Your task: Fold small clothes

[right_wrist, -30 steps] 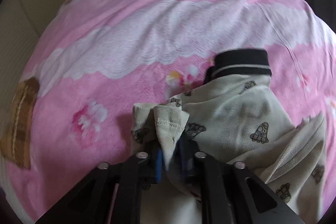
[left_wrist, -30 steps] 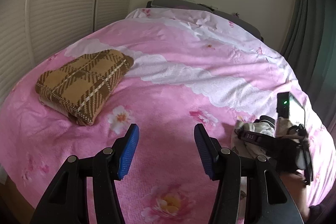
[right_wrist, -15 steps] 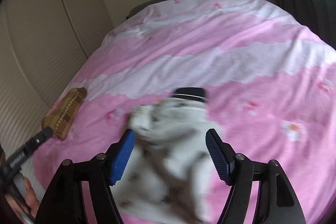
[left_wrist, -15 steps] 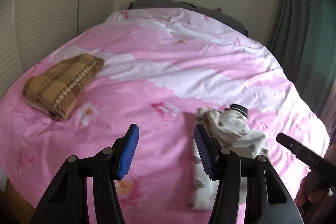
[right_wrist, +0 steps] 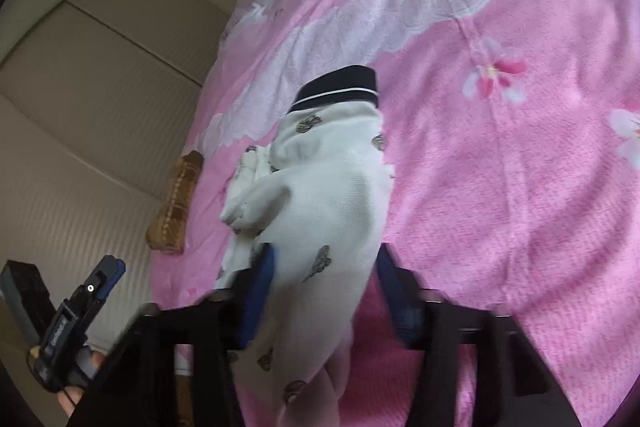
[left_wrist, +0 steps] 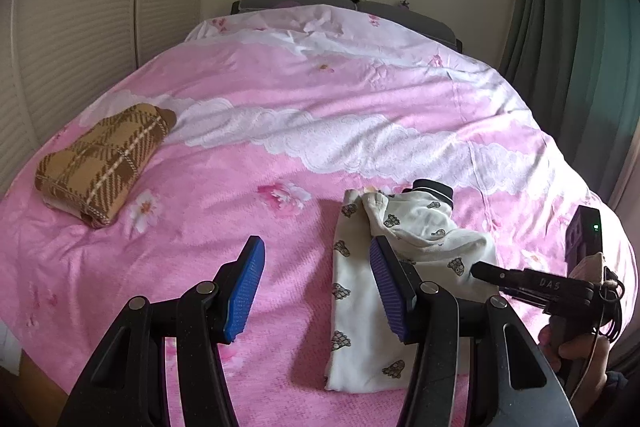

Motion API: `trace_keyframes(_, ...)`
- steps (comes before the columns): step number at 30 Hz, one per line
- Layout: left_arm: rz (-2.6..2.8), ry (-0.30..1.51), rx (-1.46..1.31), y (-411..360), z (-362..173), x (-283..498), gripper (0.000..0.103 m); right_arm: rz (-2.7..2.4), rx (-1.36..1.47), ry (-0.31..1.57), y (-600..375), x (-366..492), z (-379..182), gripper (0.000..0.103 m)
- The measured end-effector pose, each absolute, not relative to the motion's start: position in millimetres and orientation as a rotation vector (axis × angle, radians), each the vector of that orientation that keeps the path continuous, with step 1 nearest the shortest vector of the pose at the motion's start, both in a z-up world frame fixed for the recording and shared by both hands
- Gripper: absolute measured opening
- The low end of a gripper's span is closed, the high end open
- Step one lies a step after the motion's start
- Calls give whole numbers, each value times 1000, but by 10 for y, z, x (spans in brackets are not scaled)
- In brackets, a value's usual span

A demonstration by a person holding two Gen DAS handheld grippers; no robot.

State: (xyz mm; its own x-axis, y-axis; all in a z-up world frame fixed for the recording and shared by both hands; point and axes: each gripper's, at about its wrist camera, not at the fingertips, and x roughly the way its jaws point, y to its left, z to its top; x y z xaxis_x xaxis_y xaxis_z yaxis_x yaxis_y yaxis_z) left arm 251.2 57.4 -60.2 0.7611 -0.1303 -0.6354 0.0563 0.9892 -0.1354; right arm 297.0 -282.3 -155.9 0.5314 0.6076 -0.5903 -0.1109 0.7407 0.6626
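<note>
Released since earlier, cream garment [right_wrist: 320,211] lies between wide right jaws — apparently ungripped; left jaws open, empty.

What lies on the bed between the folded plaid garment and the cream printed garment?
Only bare pink floral bedspread separates the plaid garment from the cream garment, seen in the left wrist view.

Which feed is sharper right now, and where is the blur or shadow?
Left wrist view: sharp, soft daylight, fisheye bending the pink floral bedspread; the cream bear-print garment casts a shadow to its left. Right wrist view: tilted, motion-blurred at its own fingers, the garment fairly clear.
</note>
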Motion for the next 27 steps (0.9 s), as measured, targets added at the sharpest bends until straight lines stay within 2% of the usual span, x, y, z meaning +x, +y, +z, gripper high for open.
trace_keyframes(1,-98,696,-112,604,-583,2495,54,464,581,904,-2795,2943,-1509,16)
trace_keyframes(3,-91,688,-117,656,-555,2465,54,481,542,853,-2726,2843,-1367,12)
trace_keyframes(10,-71,667,-136,886,-471,2303,54,588,261,740,-2104,2457,-906,12)
trace_keyframes(13,-54,661,-146,1027,-453,2215,54,655,135,784,-1675,2333,-991,12)
trace_keyframes(18,-20,670,-159,1276,-497,2099,54,633,-60,891,-1155,2240,-1466,12)
trace_keyframes(21,-13,679,-167,1380,-545,2060,54,605,-69,893,-1127,2206,-1576,15)
trace_keyframes(22,-14,681,-168,1390,-558,2054,54,611,-61,892,-1131,2175,-1560,22)
trace_keyframes(27,-45,696,-193,1373,-631,2074,54,640,11,854,-1233,2063,-1332,35)
